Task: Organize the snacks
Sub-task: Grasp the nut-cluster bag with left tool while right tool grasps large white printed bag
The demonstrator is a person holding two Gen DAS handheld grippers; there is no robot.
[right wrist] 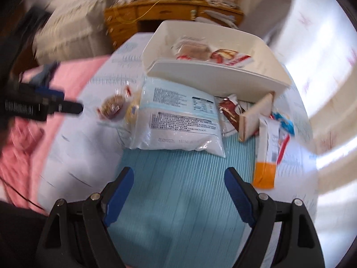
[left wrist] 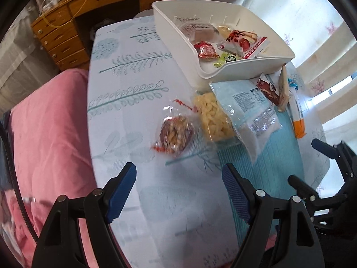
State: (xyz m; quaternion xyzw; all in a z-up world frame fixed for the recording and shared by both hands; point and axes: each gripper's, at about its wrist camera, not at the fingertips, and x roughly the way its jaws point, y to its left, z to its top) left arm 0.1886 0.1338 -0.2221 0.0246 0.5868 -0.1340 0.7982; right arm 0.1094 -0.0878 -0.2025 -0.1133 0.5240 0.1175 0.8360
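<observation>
I hold my left tool (left wrist: 178,192) and right tool (right wrist: 178,192) tilted steeply down over the leaf-printed tabletop (left wrist: 125,84), both with jaws wide apart and empty. Crinkly clear-wrapped snacks lie loose ahead: a round nut cake (left wrist: 175,135), a flat white pouch (right wrist: 178,122) just beside it, near the glossy white plastic bin (left wrist: 223,9) holding more packets.

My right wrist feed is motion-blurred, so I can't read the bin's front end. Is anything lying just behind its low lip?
Observer: Yes, the left wrist view shows a green packet and a red foil packet just inside the white bin.
Operator: What's tucked behind the big white bag's left edge?
Observer: A clear bag of pale yellow pieces, beside the round nut snack.
Operator: Is the left gripper carrying anything?
Observer: No, its fingers stand open, nothing between.
</observation>
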